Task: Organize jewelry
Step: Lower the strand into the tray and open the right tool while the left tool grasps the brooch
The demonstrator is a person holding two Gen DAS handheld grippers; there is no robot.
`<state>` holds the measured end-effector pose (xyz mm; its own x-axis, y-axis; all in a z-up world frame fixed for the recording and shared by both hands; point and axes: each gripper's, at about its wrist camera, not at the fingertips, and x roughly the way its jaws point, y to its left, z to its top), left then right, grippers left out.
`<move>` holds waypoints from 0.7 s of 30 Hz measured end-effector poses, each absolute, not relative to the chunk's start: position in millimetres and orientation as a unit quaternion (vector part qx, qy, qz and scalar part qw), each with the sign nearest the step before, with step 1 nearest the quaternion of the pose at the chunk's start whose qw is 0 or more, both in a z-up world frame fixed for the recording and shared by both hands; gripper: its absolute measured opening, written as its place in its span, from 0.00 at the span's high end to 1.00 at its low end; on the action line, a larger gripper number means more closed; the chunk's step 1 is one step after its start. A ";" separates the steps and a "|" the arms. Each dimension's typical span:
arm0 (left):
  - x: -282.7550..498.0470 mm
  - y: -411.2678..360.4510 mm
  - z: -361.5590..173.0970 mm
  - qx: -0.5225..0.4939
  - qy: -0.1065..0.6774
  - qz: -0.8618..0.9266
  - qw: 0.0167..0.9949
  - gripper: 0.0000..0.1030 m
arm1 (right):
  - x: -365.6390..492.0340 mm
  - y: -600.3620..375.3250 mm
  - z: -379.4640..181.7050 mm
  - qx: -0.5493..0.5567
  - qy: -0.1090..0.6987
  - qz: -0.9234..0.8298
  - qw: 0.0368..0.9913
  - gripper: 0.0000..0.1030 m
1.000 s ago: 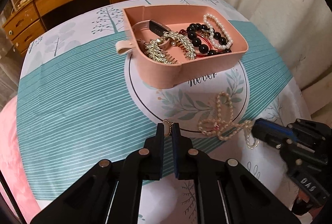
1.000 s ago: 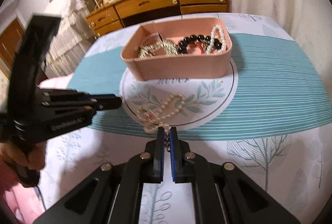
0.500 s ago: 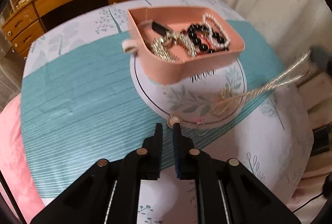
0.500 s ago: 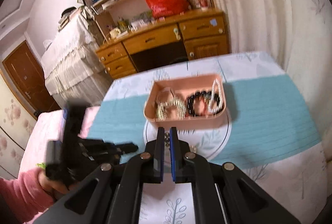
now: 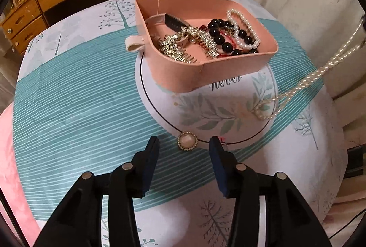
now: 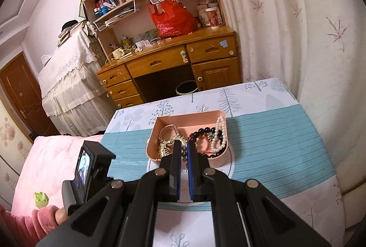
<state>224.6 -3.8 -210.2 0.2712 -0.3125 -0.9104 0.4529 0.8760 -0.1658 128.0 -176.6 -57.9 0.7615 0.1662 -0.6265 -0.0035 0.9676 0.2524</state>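
Observation:
My left gripper [image 5: 184, 146] points down at the tablecloth and its jaws are opening. A round pearl brooch [image 5: 187, 143] lies on the cloth between the fingertips, and neither pad touches it. Beyond it stands the pink tray [image 5: 228, 63], which holds black beads, a pearl bracelet and gold pieces. My right gripper [image 6: 184, 150] is shut on a long pearl necklace [image 5: 320, 71]. The strand runs taut from the cloth up to the right edge of the left wrist view. In the right wrist view this gripper hangs high above the pink tray [image 6: 189, 115].
The small table [image 5: 68, 105] has a teal-striped cloth and its edges fall away all round. A wooden desk [image 6: 169, 62] with drawers stands behind it. White curtains [image 6: 297, 30] hang on the right, and pink bedding [image 6: 52, 155] lies on the left. A pink-sleeved hand [image 6: 39, 221] holds the left tool.
My left jaws have opened and let the brooch go onto the cloth. My right gripper has risen, lifting most of the pearl necklace off the table.

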 end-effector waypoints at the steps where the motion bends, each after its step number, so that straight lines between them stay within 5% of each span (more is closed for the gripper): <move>1: 224.4 -4.8 -210.7 0.067 0.552 -0.239 0.796 0.62 | 129.1 -178.5 -56.5 0.120 0.340 0.047 0.931 0.96; 5: 225.2 -6.8 -211.4 0.082 0.545 -0.222 0.804 0.83 | 133.0 -187.1 -49.5 0.121 0.331 0.051 0.934 0.96; 21: 228.0 8.8 -203.6 0.009 0.541 -0.167 0.824 0.96 | 166.7 -209.7 2.1 0.106 0.286 0.110 0.946 0.96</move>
<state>228.0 8.8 -203.6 0.3593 -0.2643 -0.8950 0.2847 0.9444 -0.1645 166.7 -209.7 2.1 0.8119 0.2690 -0.5181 -0.1479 0.9533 0.2633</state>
